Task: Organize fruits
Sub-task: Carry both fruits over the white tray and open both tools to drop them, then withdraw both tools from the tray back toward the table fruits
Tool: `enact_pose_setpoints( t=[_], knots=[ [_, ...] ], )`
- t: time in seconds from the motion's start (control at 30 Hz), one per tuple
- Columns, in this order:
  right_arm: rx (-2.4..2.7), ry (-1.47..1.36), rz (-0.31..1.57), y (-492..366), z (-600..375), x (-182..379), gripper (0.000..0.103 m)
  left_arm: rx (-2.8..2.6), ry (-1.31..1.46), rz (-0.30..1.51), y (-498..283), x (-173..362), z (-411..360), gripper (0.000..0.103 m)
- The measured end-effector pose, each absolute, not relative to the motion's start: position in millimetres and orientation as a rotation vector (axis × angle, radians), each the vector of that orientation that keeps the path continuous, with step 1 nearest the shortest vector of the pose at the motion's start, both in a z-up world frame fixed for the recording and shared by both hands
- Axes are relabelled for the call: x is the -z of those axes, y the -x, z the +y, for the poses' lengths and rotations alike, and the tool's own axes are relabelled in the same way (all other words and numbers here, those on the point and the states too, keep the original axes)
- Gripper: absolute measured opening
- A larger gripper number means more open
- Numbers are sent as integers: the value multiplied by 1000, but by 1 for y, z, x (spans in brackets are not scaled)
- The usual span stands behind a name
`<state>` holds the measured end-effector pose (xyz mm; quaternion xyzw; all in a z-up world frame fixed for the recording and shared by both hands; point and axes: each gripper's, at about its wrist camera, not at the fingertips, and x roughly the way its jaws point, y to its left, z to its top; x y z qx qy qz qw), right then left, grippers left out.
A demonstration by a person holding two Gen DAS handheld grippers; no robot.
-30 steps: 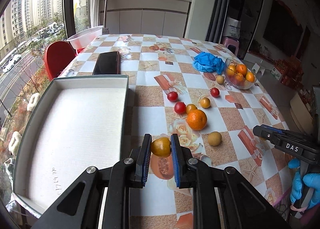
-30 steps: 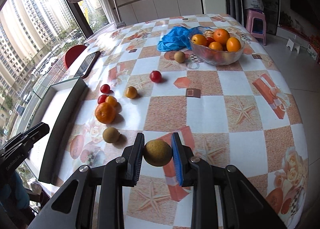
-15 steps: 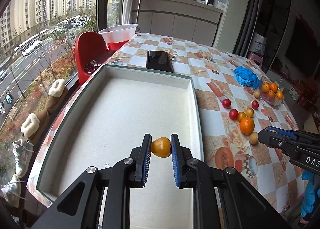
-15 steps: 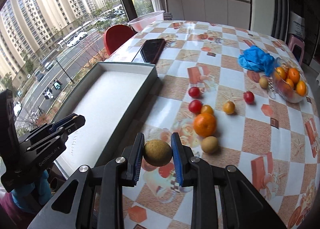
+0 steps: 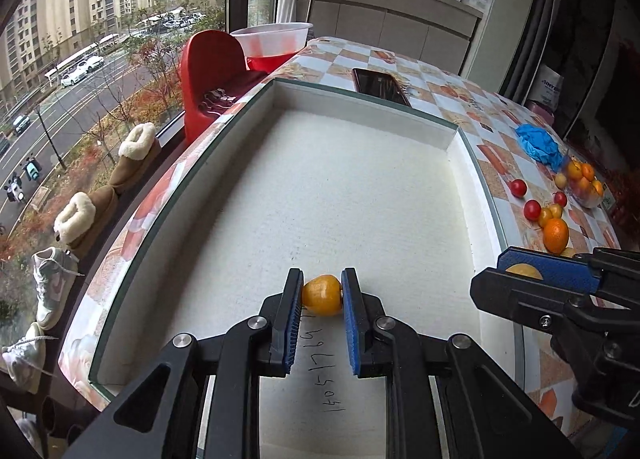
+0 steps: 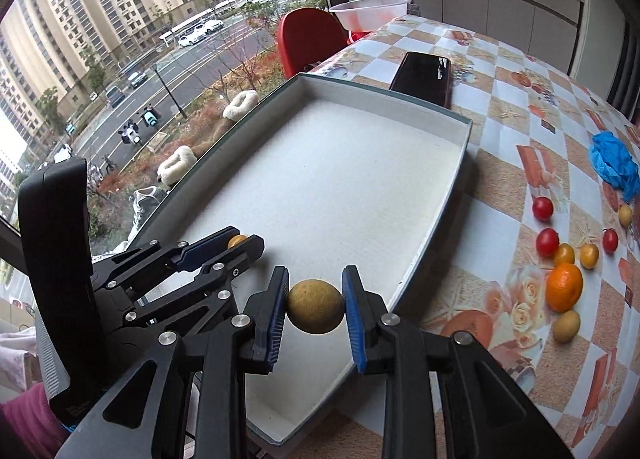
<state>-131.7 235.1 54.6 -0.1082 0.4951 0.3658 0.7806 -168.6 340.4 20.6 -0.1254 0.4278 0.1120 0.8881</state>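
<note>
My left gripper [image 5: 321,295] is shut on a small orange-yellow fruit [image 5: 322,296] and holds it low over the near part of the white tray [image 5: 360,107]. My right gripper [image 6: 315,309] is shut on a round tan fruit [image 6: 315,312] above the tray's near right part [image 6: 456,187]. The left gripper also shows in the right wrist view [image 6: 236,243], just left of the right one. The right gripper shows in the left wrist view [image 5: 520,273] by the tray's right rim. Loose fruits lie on the tablecloth: an orange [image 6: 564,287], red tomatoes [image 6: 547,241], small yellow fruits [image 6: 589,254].
A black phone [image 6: 424,73] lies beyond the tray's far rim. A blue cloth [image 6: 614,165] and a glass bowl of oranges [image 5: 582,183] are far right. A red chair [image 5: 212,71] and a plastic basin [image 5: 272,39] stand at the table's window side.
Both grippers have moved left from the tablecloth to over the tray, each still holding its fruit. They now sit close side by side, lower over the tray floor.
</note>
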Motion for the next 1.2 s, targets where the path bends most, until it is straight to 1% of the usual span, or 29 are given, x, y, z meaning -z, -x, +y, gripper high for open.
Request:
enact_pose_setpoints(
  t=[0.2,0.53,0.7,0.73,0.8,0.87,0.9,0.93,0.97,1.0,1.07,1.13,1.2],
  knots=[
    [-751,233,1146,128,236,-31,30,-216,227,873,171,-19,343,21],
    [-768,271,1145,137,243,-29,30,-170,198,860,170,-18,350,21],
    [-747,311,1099,138,243,-36,30,-175,201,861,171,-19,352,21],
    [-747,307,1096,136,242,-38,32,-178,205,862,171,-19,352,21],
    [-740,307,1087,135,241,-43,52,-189,204,866,171,-20,351,21],
    [-726,308,1060,133,236,-49,60,-201,197,872,170,-20,351,23],
    [-721,301,1050,132,233,-53,64,-211,202,873,171,-20,352,40],
    [-718,292,1039,130,230,-56,69,-230,213,872,172,-21,354,71],
    [-710,281,1026,129,227,-60,83,-278,225,857,174,-22,359,80],
    [-705,264,1007,128,223,-65,85,-292,250,829,179,-24,363,85],
    [-690,236,982,125,216,-72,87,-254,304,822,181,-27,368,85],
    [-662,217,964,122,209,-77,93,-255,294,832,179,-30,366,85],
    [-645,198,949,117,201,-80,103,-263,254,825,179,-34,360,85]
  ],
)
